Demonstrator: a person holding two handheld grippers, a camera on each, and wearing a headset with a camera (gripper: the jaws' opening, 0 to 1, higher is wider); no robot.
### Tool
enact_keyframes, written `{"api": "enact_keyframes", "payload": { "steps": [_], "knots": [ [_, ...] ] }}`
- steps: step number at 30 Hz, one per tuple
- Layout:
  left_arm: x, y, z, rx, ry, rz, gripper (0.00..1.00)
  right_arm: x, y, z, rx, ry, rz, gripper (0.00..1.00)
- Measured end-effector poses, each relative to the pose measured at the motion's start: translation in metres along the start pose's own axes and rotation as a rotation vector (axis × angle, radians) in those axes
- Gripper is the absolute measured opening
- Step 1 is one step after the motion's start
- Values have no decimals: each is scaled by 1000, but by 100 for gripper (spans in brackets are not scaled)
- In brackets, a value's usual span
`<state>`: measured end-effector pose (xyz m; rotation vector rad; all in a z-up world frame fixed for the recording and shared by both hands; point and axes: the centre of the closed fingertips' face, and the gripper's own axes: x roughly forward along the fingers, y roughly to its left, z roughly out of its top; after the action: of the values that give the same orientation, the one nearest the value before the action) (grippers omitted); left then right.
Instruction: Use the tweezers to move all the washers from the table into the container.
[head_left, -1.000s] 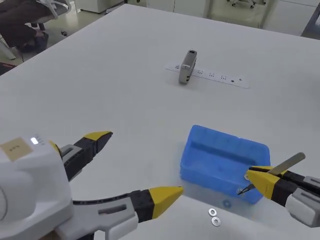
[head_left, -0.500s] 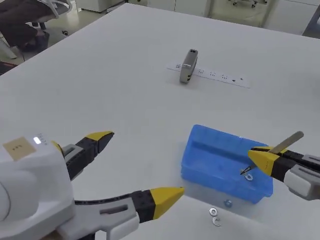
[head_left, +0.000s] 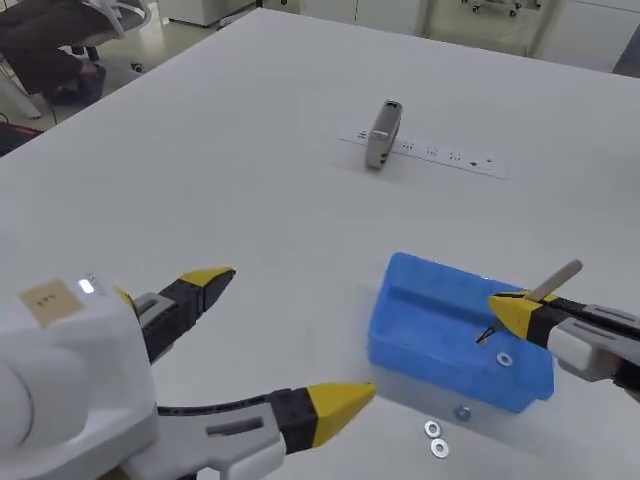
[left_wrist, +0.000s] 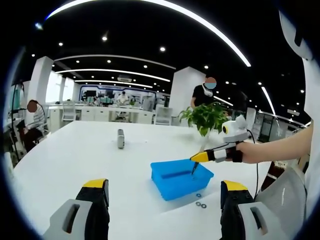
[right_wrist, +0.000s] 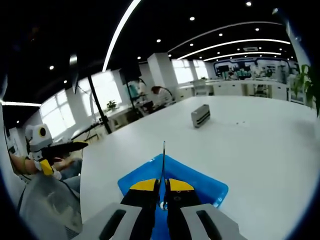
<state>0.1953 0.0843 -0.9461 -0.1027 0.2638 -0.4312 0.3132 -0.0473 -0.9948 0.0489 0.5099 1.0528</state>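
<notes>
A blue container (head_left: 440, 300) stands on the white table, right of centre. One washer (head_left: 504, 359) lies inside it. My right gripper (head_left: 520, 314) hovers over the container's right end, shut on the tweezers (head_left: 556, 279); their dark tips point down into it and hold nothing. Two washers (head_left: 437, 438) lie on the table in front of the container, a third (head_left: 461, 411) close to its front wall. My left gripper (head_left: 280, 340) is open at the lower left, apart from everything. The right gripper view has the tweezers (right_wrist: 163, 157) over the container (right_wrist: 212, 189).
A white power strip (head_left: 445, 157) with a grey adapter (head_left: 381, 133) plugged in lies at the back of the table. The table's left edge and office chairs (head_left: 50, 40) are far left. Wide bare tabletop (head_left: 200, 170) lies left of the container.
My right gripper has risen and moved back over the container. The washer that was at the tweezers' tips now lies loose in the container. My left gripper has stayed put.
</notes>
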Motion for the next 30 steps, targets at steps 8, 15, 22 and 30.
{"api": "enact_keyframes", "payload": {
  "steps": [8, 15, 22, 30],
  "knots": [
    [0, -2, -1, 4, 6, -6, 94, 8, -14, -13, 1, 52, -27, 3],
    [0, -2, -1, 8, 10, -5, 94, 13, -19, -23, -17, 88, -40, 3],
    [0, 0, -2, 9, 11, 2, 94, 14, -21, -29, -64, 113, -47, 3],
    [0, -1, -2, 12, 12, -1, 94, 14, -19, -27, -86, 108, -52, 4]
  ]
}}
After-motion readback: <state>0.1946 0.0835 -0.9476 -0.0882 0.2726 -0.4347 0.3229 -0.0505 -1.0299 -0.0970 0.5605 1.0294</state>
